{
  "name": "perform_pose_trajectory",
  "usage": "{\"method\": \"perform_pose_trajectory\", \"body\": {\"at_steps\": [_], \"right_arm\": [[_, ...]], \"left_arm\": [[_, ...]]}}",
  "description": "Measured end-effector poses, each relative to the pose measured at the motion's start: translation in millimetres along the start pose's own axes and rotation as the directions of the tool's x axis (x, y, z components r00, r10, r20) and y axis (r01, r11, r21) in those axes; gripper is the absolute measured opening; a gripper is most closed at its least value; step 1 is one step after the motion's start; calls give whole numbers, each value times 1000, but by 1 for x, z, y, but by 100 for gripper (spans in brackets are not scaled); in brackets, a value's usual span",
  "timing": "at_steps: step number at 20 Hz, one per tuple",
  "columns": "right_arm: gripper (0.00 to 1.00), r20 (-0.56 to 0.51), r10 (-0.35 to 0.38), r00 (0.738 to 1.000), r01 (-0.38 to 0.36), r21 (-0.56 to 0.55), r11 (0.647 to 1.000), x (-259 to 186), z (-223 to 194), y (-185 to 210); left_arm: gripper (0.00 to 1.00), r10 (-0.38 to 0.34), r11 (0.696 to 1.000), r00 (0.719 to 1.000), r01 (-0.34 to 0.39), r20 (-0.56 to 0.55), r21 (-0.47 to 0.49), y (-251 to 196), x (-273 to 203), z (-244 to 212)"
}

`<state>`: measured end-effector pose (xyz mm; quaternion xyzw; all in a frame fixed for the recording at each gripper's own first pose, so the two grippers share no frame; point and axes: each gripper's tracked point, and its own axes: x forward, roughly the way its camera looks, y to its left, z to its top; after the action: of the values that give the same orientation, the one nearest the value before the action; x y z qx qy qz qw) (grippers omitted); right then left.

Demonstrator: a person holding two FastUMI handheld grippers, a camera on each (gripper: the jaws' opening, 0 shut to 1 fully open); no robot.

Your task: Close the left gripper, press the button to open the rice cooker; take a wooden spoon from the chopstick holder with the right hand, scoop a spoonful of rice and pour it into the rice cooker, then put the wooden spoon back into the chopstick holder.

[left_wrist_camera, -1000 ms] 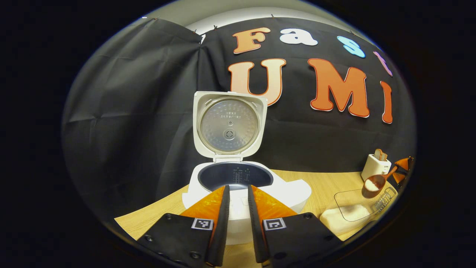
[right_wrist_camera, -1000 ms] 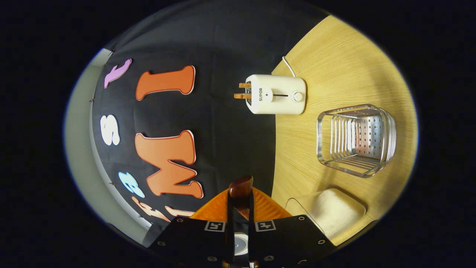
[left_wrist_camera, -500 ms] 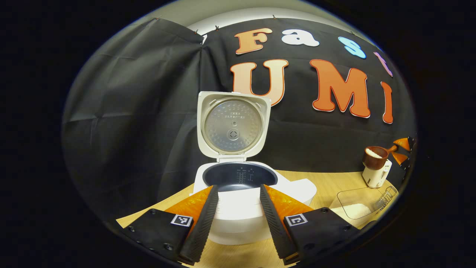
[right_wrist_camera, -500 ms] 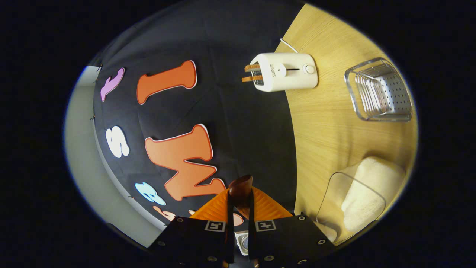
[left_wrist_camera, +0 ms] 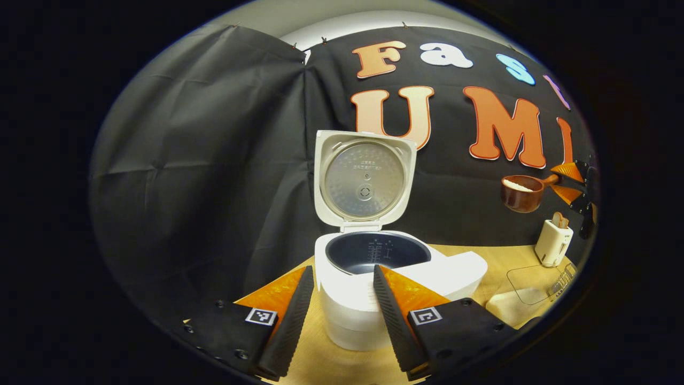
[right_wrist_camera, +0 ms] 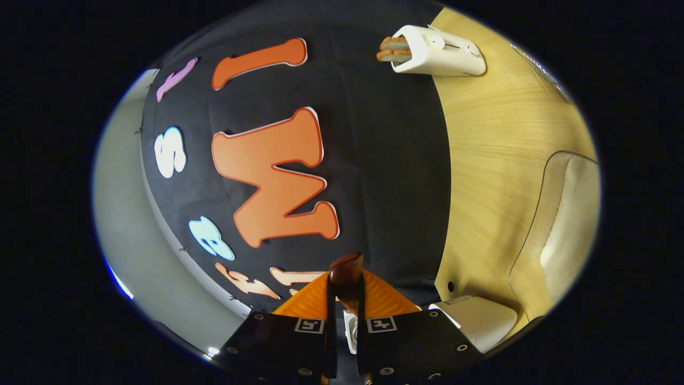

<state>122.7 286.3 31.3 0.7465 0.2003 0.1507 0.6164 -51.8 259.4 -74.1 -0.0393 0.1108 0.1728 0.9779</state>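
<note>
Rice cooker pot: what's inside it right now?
The white rice cooker stands open, lid up. Its dark inner pot shows bare wall with level markings; the front rim hides the bottom, so rice there cannot be judged.

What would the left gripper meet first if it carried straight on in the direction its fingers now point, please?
Most likely the rice cooker: its white front wall sits right ahead, between the open fingers of the left gripper, below the open lid. Depth is hard to judge, but nothing appears to stand in between.
</note>
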Motion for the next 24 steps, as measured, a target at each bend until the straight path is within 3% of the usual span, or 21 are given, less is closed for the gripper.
{"method": "perform_pose_trajectory", "body": {"at_steps": [4, 10, 14, 17, 24], "right_arm": [[14, -86, 3, 996, -8, -53, 999, 39, -48, 1], [14, -162, -54, 985, 31, -139, 990, 99, -110, -18], [14, -215, -102, 971, 26, -332, 943, 129, -154, -37], [14, -256, -97, 962, -24, -433, 901, 139, -180, -38], [14, -264, -100, 959, -101, -650, 753, 154, -205, -43]], "left_arm": [[74, 30, 1000, 1000, -30, -5, -9, 21, 1, -4], [75, 50, 999, 999, -50, 15, -15, 34, 3, -3], [75, 40, 999, 999, -39, 29, -20, 36, 4, -3], [74, 55, 998, 998, -54, 35, -13, 41, 5, -2], [74, 70, 997, 996, -70, 58, -14, 46, 4, 8]]}}
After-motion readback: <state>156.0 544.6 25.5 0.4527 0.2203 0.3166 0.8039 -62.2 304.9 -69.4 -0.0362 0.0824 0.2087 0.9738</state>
